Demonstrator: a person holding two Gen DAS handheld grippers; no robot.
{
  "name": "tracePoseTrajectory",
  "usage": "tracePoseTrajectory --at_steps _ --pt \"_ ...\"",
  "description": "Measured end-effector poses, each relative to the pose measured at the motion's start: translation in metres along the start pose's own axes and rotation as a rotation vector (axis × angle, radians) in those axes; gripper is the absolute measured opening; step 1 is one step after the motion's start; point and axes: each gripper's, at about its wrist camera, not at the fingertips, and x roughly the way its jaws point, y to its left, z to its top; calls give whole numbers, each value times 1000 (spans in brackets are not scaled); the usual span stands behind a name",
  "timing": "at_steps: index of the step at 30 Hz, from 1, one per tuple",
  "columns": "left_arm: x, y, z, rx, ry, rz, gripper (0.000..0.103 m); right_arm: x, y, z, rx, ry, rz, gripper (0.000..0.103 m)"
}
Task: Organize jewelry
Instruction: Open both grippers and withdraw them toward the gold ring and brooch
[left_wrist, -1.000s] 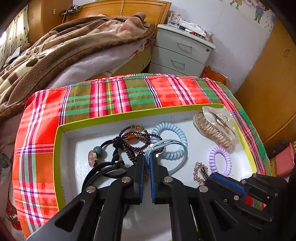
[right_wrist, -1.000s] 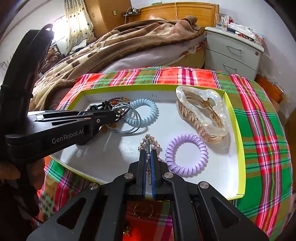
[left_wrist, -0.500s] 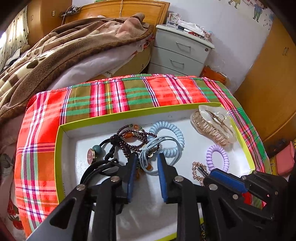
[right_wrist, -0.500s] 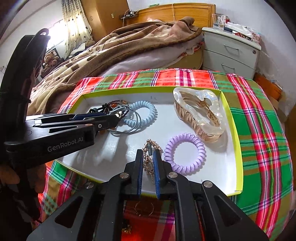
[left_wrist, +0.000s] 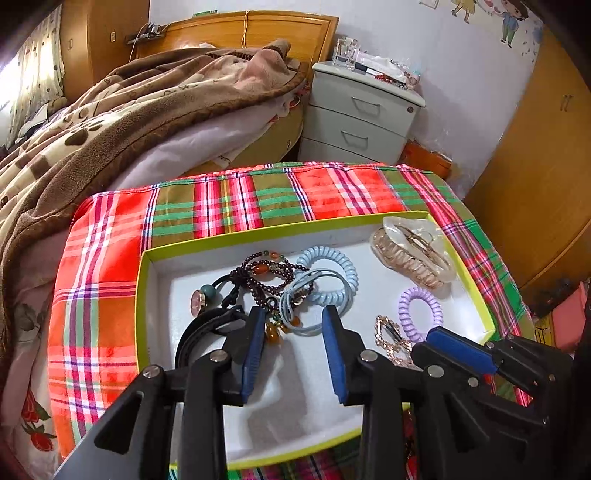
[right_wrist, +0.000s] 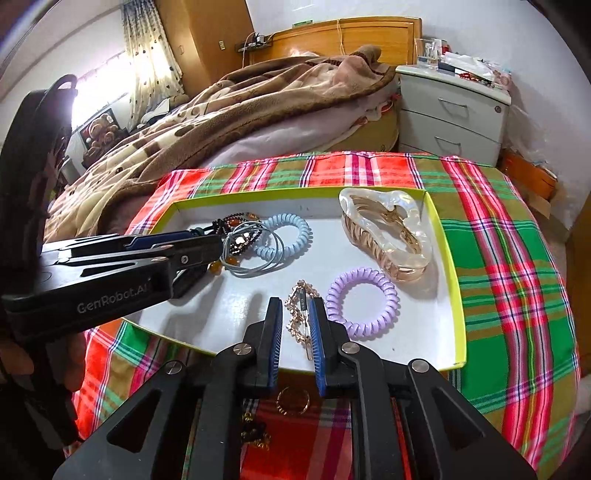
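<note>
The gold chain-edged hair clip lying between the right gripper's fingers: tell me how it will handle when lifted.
The gold chain-edged hair clip probably lifts as one stiff piece, since a straight dark bar runs along its middle. Its linked gold edging looks loose, so it may dangle or snag. It looks thin and light, so the open right gripper might nudge it across the white tray.

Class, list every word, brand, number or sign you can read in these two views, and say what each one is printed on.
"GenRobot.AI": on the side of the left gripper, seen in the right wrist view.
Small marking on the bar of the gold hair clip: too small to read.
Items on the nightstand: too blurred to read.
</note>
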Motion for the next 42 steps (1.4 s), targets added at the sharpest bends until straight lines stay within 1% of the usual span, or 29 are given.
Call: tracePoseTrajectory --at_steps 9,11,14,22,25,27,28,29,31,35,42 --pt "-28 -5 -16 -5 -38 16 37 -22 0 -11 16 -44 -7 16" --pt "-34 -6 -21 -5 -45 10 37 -27 -1 -15 23 -53 -11 16" --pt "-43 -10 -28 6 -58 32 37 -34 -3 -20 31 -64 -10 16" --pt "-55 -21 -53 14 -64 38 39 -54 -11 -32 53 -108 -28 16" --pt "-58 -24 -64 10 -64 10 41 -61 -16 -41 52 -121 -36 17" --pt "-58 -26 -72 -6 -61 -17 43 -63 -20 -47 53 -118 -38 36" --pt "-57 -27 -75 -7 -55 -32 44 -65 -22 -50 58 -122 -36 52" --pt "-55 -30 -79 -4 -41 -55 44 -66 -26 -53 66 -127 -30 54" --pt "-52 -36 -85 7 -25 -77 46 -68 -32 -59 85 -128 -22 54" --pt "-43 -47 -94 22 0 -96 47 -71 -42 -68 111 -134 -14 54" --pt "-28 -67 -102 67 24 -90 48 -76 -57 -81 152 -147 -4 54"
